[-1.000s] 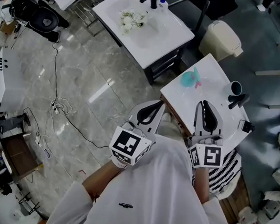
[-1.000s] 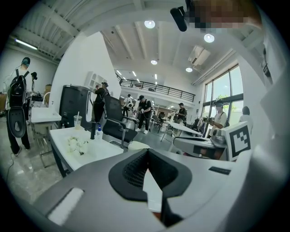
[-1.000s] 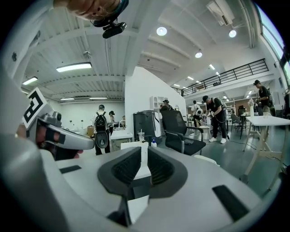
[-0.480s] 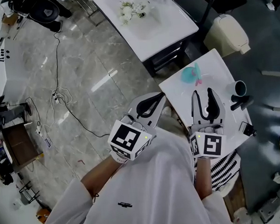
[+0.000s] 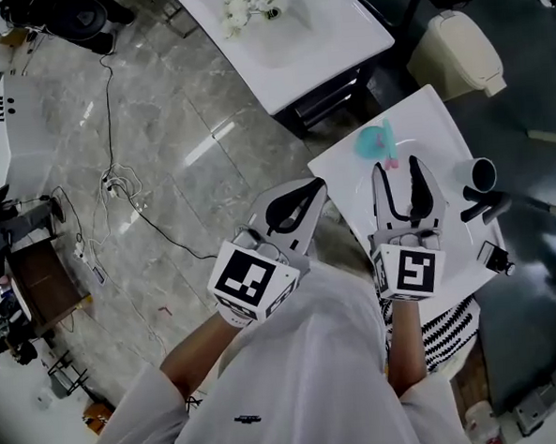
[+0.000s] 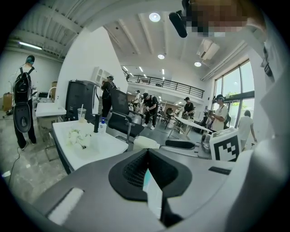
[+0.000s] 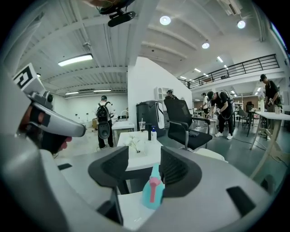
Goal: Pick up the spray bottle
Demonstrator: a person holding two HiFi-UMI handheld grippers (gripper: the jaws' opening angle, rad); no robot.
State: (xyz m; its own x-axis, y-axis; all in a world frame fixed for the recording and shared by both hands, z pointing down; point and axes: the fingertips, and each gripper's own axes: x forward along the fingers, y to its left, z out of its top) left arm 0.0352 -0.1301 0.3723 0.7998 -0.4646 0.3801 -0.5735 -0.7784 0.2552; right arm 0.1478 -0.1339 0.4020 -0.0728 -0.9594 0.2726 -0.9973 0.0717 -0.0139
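- The left gripper hangs off the near edge of the small white table, its jaws pressed together on nothing.
- The right gripper hovers over that table, jaws spreading wide, with nothing between the pads.
- The teal spray bottle with its pink trigger stands upright just past the right jaw tips, near the table's far left corner.
- A black mug lies to the right.
- Beyond stand a beige bin and a larger white table.
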